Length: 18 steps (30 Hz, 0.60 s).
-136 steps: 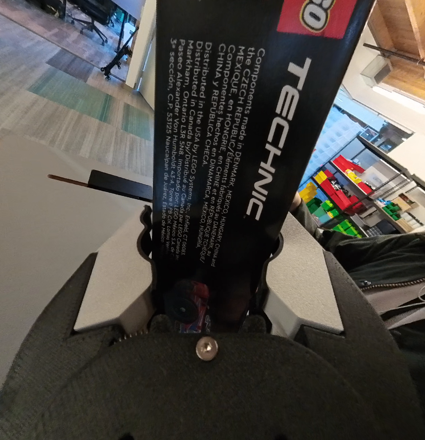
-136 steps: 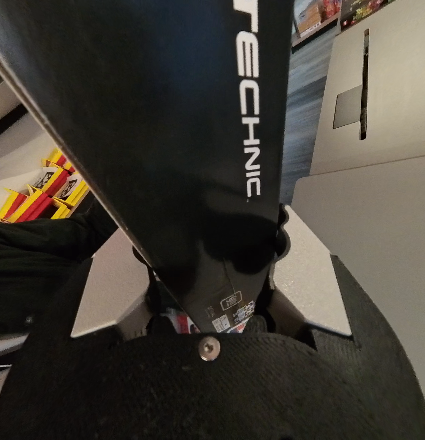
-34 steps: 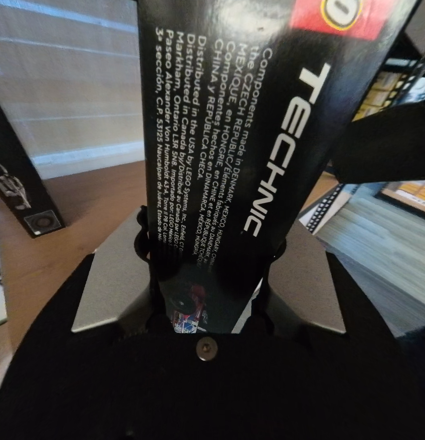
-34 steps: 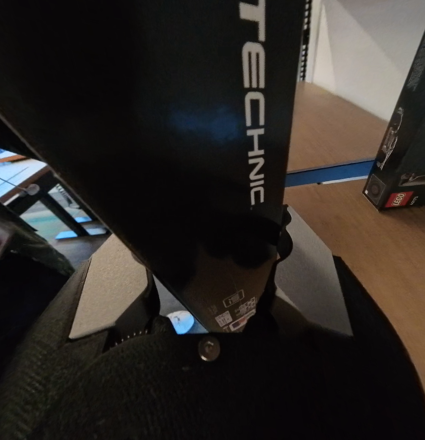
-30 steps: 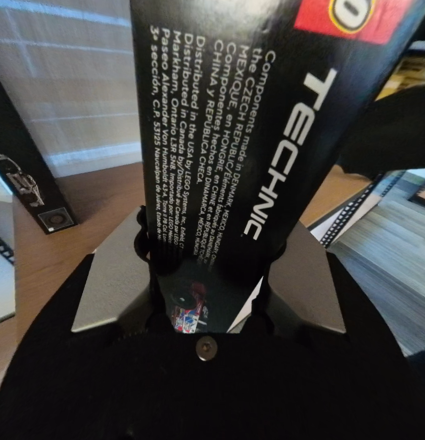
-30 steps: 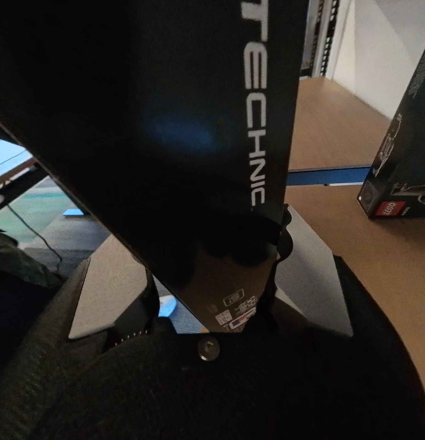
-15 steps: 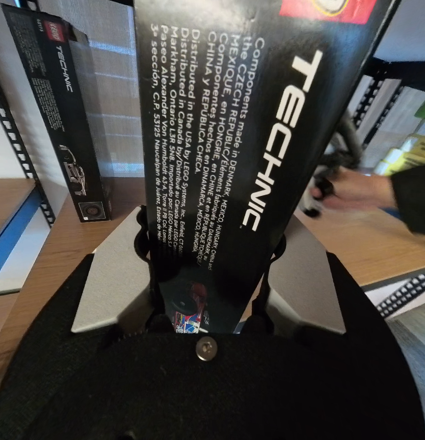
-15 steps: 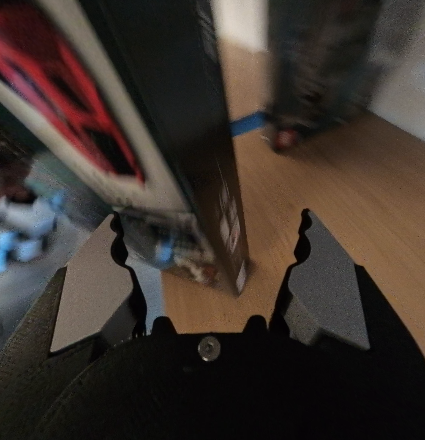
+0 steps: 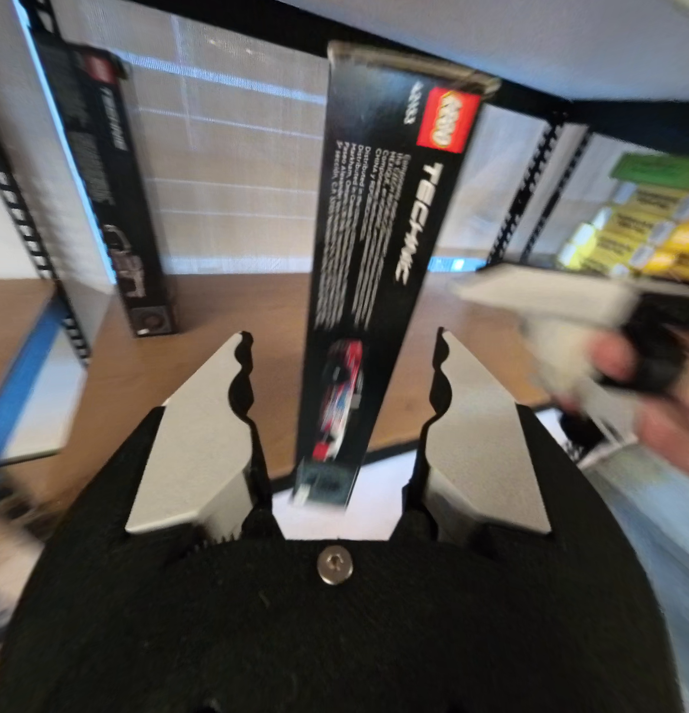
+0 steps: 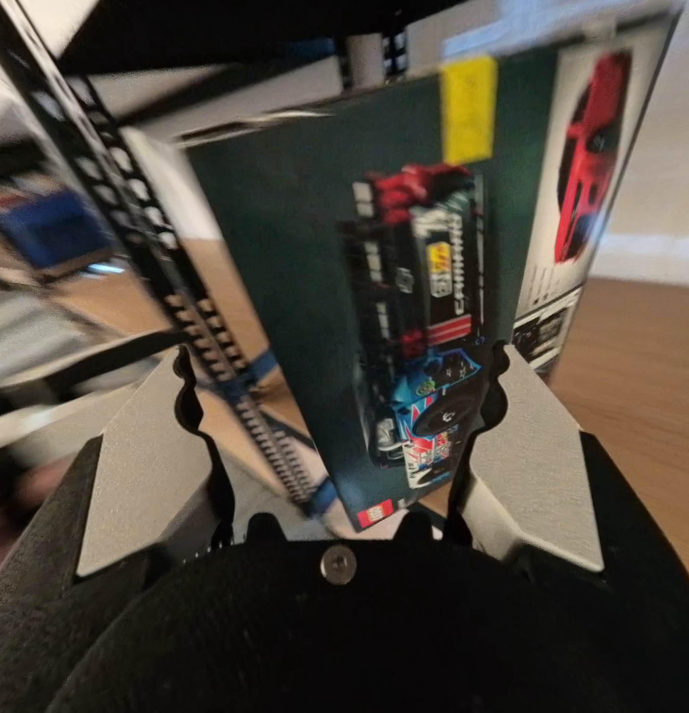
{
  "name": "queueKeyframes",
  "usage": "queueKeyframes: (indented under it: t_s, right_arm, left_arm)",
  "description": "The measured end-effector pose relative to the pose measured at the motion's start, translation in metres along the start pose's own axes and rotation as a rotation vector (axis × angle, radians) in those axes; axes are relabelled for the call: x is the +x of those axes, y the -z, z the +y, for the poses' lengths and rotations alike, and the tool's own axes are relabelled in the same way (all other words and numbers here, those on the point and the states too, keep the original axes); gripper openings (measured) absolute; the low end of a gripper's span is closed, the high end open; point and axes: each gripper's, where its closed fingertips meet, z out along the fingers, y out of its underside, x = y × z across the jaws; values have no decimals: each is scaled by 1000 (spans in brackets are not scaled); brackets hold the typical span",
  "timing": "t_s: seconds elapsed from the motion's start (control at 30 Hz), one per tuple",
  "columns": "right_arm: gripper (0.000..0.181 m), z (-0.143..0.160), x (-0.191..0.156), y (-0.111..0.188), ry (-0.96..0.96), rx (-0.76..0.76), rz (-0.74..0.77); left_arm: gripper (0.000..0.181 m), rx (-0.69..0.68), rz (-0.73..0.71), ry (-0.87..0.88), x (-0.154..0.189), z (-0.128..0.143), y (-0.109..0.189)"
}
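Observation:
A tall black toy box (image 9: 374,250) stands upright on a wooden shelf (image 9: 239,308), near its front edge, narrow side toward me. My left gripper (image 9: 343,335) is open and empty, with the box a little ahead of the gap between its fingers, apart from them. My right gripper (image 10: 341,351) is open and empty too. It faces the box's wide dark face with a car picture (image 10: 335,289). The right gripper (image 9: 547,304), in a person's hand (image 9: 663,405), shows blurred at the right of the left wrist view.
A second black box (image 9: 115,200) stands at the shelf's back left. In the right wrist view a box with a white face and red car (image 10: 605,173) stands behind the near one. A black perforated shelf post (image 10: 161,250) rises at the left. Another shelf board (image 9: 489,46) runs close overhead.
Both grippers were shut on the box and carried it to the shelf. The right let go half a second ago, the left just now; both have drawn back and the box stands alone.

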Motion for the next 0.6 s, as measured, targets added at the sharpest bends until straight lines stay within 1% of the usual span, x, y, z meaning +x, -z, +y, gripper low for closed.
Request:
queueKeyframes:
  t_s: [0.1, 0.2, 0.27, 0.33, 0.4, 0.47, 0.5, 0.53, 0.6]
  right_arm:
    - [150, -7, -20, -15, 68, 2, 213]
    - [149, -15, -22, -30, 104, 48, 443]
    - [149, -5, -18, -40, 5, 56, 571]
    - [149, 14, -11, -50, -132, 62, 682]
    - [145, 25, -6, -59, -238, 94, 748]
    - [141, 28, -4, -72, -255, 117, 761]
    - [137, 28, -5, -82, -229, 110, 741]
    - [136, 32, -2, -86, -178, 69, 762]
    - [117, 40, 8, -85, -112, 13, 769]
  left_arm:
    - [89, -38, -18, 10, -29, -3, 87]
    - [84, -42, -108, 76, -68, -9, 185]
    - [83, -36, -195, 114, -95, -11, 251]
    - [81, -39, -294, 150, -120, -9, 313]
    - [80, -43, -379, 184, -138, -8, 370]
    - [78, -51, -455, 196, -151, -7, 419]
    - [77, -47, -491, 201, -155, -7, 440]
    - [76, -43, -519, 205, -158, -8, 458]
    - [75, -44, -548, 205, -161, -8, 481]
